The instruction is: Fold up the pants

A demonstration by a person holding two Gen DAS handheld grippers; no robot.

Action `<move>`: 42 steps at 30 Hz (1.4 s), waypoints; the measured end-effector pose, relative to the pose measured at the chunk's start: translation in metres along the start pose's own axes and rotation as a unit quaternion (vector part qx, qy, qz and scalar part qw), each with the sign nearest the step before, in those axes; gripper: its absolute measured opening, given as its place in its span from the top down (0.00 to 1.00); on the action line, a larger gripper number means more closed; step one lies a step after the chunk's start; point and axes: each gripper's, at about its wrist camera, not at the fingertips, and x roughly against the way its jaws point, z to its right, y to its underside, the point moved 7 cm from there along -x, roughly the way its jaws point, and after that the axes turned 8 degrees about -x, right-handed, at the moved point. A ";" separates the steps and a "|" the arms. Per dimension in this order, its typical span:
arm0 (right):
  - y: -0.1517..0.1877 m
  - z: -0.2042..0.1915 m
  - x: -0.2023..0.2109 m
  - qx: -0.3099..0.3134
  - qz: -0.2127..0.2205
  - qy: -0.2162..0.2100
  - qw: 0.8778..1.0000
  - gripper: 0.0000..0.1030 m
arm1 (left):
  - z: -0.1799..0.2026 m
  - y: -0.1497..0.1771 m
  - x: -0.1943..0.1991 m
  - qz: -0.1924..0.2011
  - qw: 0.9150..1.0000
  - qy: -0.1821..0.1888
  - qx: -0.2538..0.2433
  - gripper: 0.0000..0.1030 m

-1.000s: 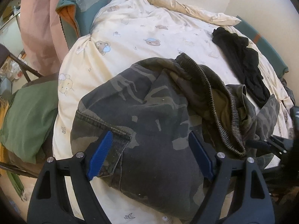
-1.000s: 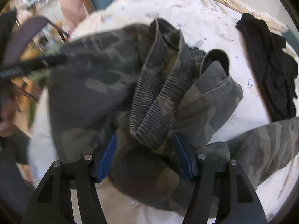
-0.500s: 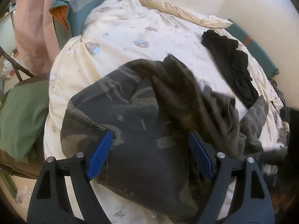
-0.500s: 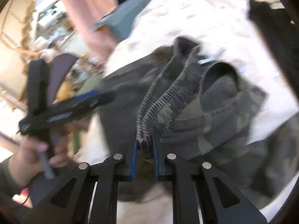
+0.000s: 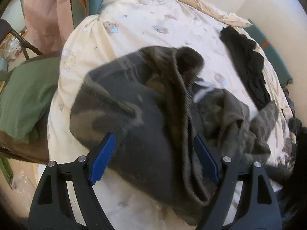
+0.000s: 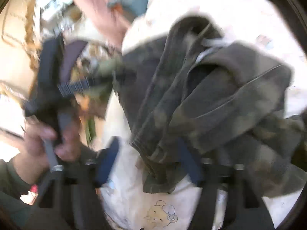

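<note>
The camouflage pants (image 5: 134,118) lie crumpled on the bed, their ribbed waistband (image 5: 180,103) running up the middle of the heap. My left gripper (image 5: 155,159) hovers over the near part of the pants, open wide, its blue pads (image 5: 103,159) either side of the cloth without pinching it. In the blurred right wrist view, the right gripper (image 6: 148,163) is opening. The waistband end (image 6: 153,134) hangs between its jaws, and neither pad presses on it. A hand (image 6: 40,145) holds the left gripper (image 6: 63,88) at the left of that view.
The bed has a cream sheet with bear prints (image 5: 145,23). A black garment (image 5: 247,65) lies at its far right. A green cloth (image 5: 25,95) lies off the left edge, with a pink fabric (image 5: 46,15) and a teal cushion (image 5: 80,5) behind it.
The right gripper shut on the waistband half a second ago and lifted it; now its jaws stand apart again. The pants have bunched up and shifted. The left gripper stayed open.
</note>
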 end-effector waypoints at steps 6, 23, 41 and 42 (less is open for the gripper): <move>-0.023 0.048 0.092 -0.098 0.149 0.005 0.984 0.28 | 0.051 0.040 -0.006 -0.038 0.998 0.039 0.036 0.22; -0.019 0.087 0.143 -0.161 0.215 0.031 0.963 0.28 | 0.030 0.025 0.055 0.064 0.997 -0.037 0.021 0.91; -0.183 0.032 -0.044 0.137 0.043 0.205 0.968 0.22 | -0.081 0.007 0.060 0.042 0.997 -0.054 0.037 0.90; -0.189 0.032 -0.057 0.157 0.040 0.212 0.964 0.22 | -0.081 0.005 0.059 0.042 0.997 -0.051 0.038 0.90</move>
